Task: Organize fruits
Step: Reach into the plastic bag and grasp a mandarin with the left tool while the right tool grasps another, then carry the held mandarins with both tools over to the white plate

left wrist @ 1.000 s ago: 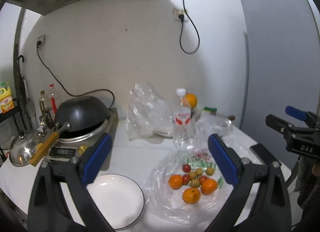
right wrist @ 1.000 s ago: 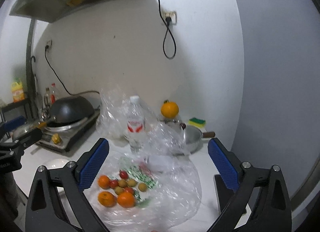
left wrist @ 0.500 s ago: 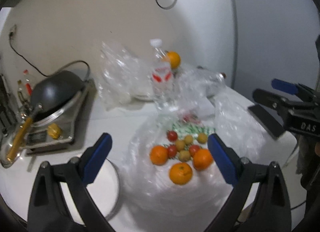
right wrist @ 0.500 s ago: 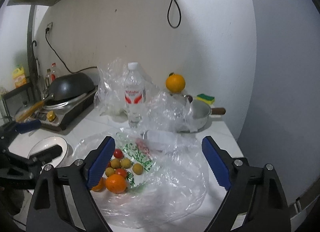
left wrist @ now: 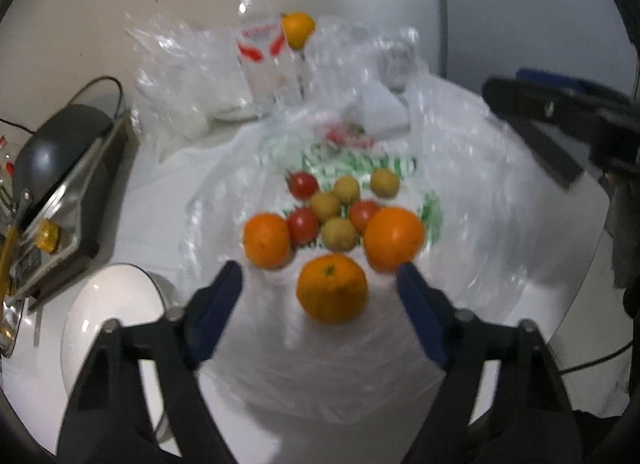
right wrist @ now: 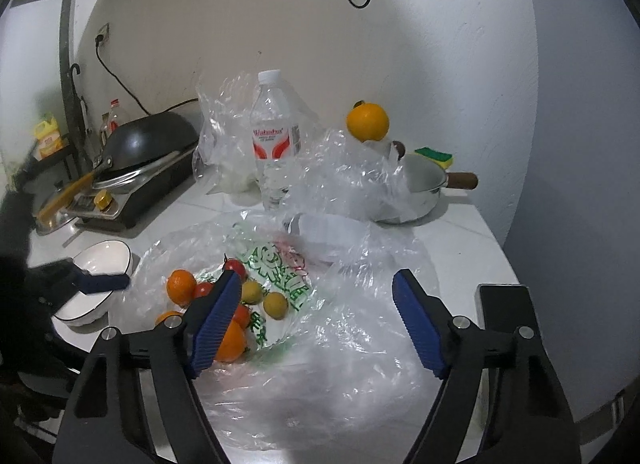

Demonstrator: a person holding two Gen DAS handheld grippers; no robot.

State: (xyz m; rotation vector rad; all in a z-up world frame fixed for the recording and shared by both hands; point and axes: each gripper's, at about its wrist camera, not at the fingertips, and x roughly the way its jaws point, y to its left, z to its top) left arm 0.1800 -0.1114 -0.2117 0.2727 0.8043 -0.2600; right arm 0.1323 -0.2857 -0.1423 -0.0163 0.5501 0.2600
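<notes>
the left gripper (left wrist: 320, 288) is spread wide with nothing between its blue pads, and the nearest orange (left wrist: 331, 288) sits in the gap just ahead of them; that view is smeared, so edges are soft and whether the pads touch anything cannot be told. the fruit lies in a heap on a flattened clear plastic bag (left wrist: 472, 224) on the white bench (left wrist: 144, 200): two more oranges, one to the left (left wrist: 267, 240) and one to the right (left wrist: 394, 238), with three cherry tomatoes (left wrist: 304, 185) and four small yellow-brown fruits (left wrist: 339, 233) between and behind them; the blur leaves the kind of the small fruits unclear. a white bowl (left wrist: 116, 304) stands just left of the bag, partly covered by the left finger. the right gripper (right wrist: 318, 320) is also spread and empty above the bag, and its left finger hides part of the pile, so from there only parts of the oranges show. behind the pile stands a water bottle (right wrist: 275, 136), and another orange (right wrist: 367, 122) rests high near a steel saucepan (right wrist: 420, 188), its support masked by crumpled plastic. a black wok (right wrist: 148, 142) sits on a cooker at the left. a dark flat object (right wrist: 506, 316) at the right is cut off by the right gripper's frame.
</notes>
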